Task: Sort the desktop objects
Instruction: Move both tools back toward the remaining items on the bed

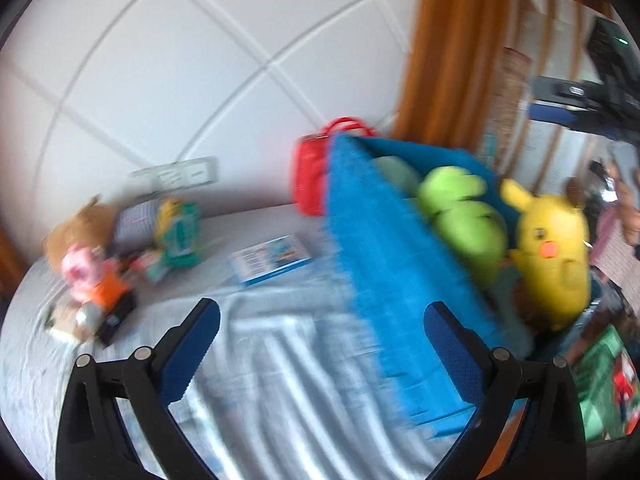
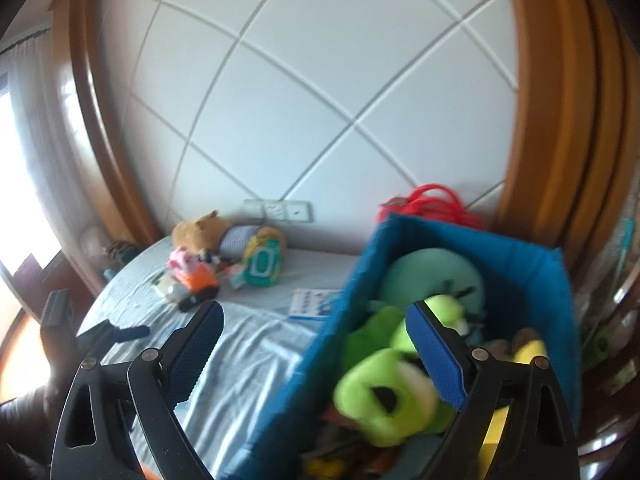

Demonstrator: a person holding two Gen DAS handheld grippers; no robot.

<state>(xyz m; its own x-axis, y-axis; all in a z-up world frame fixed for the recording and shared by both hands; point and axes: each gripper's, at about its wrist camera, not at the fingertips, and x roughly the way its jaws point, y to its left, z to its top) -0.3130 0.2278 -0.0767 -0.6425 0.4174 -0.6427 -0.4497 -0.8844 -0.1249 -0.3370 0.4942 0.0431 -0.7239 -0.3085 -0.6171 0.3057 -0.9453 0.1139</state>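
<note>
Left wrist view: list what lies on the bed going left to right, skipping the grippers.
Pile of small toys → booklet → red bag → blue bin → green plush → yellow plush.

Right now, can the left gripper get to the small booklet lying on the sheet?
Probably yes. The left gripper is open and empty, and only bare sheet lies between it and the booklet; the blue bin stands beside that path.
</note>
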